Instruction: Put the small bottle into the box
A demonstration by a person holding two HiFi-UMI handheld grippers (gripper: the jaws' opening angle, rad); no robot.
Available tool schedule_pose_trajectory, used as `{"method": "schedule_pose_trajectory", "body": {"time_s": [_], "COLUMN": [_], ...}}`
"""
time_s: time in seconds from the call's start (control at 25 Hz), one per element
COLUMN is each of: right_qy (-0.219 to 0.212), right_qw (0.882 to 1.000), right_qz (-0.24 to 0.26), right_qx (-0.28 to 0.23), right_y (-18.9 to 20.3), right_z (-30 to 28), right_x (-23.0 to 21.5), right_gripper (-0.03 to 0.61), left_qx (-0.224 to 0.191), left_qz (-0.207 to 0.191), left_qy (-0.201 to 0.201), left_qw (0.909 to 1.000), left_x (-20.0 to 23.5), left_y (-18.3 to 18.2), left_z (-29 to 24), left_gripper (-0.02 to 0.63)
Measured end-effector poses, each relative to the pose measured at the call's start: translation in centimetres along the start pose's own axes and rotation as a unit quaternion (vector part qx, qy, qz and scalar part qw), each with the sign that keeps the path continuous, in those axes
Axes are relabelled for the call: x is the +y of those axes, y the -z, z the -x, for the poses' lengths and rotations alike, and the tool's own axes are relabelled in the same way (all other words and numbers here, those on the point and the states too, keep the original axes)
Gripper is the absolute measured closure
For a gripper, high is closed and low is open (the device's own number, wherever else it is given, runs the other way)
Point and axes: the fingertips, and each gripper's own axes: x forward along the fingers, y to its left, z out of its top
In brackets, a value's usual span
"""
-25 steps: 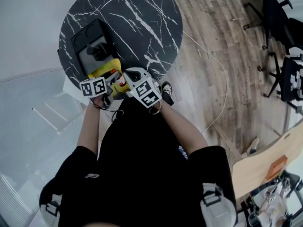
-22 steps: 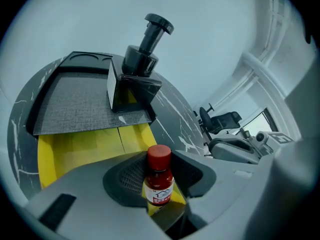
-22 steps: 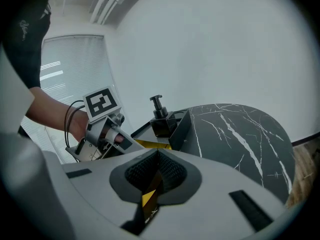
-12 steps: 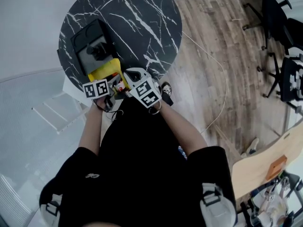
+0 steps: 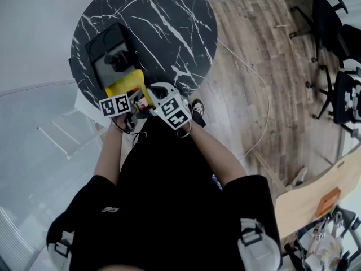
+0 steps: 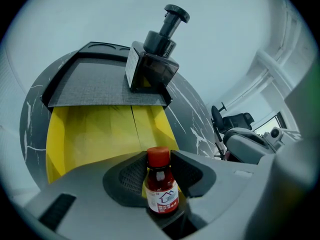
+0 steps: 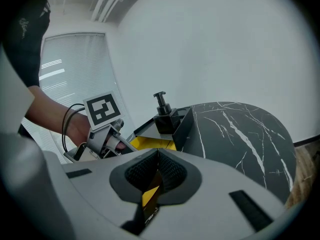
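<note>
The round marble table (image 5: 169, 27) carries the open yellow box (image 6: 100, 134) at its near edge. Your right gripper (image 7: 156, 174) is clamped on the box's thin flap (image 7: 148, 198). Your left gripper (image 6: 160, 170) grips the small bottle (image 6: 162, 198) upright, just short of the box.

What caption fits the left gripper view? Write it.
Left gripper holds small red-capped bottle before the open yellow box.

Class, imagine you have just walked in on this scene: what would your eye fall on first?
The small red-capped bottle, upright in the left gripper's jaws above a bright yellow flap. Behind it, a dark square pump bottle stands in the black box on a round black marble-patterned table. The right gripper is shut on that flap's edge.
</note>
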Motion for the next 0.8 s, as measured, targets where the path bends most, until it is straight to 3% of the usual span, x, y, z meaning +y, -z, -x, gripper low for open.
{"method": "schedule_pose_trajectory", "body": {"time_s": [0.8], "right_qy": [-0.015], "right_qw": [1.0], "right_qz": [0.003], "right_qx": [0.009], "right_y": [0.6], "right_z": [0.7], "right_x": [0.1], "right_gripper": [0.581], "left_qx": [-0.002], "left_qz": [0.016], "left_qy": [-0.036], "left_qw": [0.9992], "left_x": [1.0], "left_y": [1.0], "left_z": [-0.2], "left_gripper": [0.472]}}
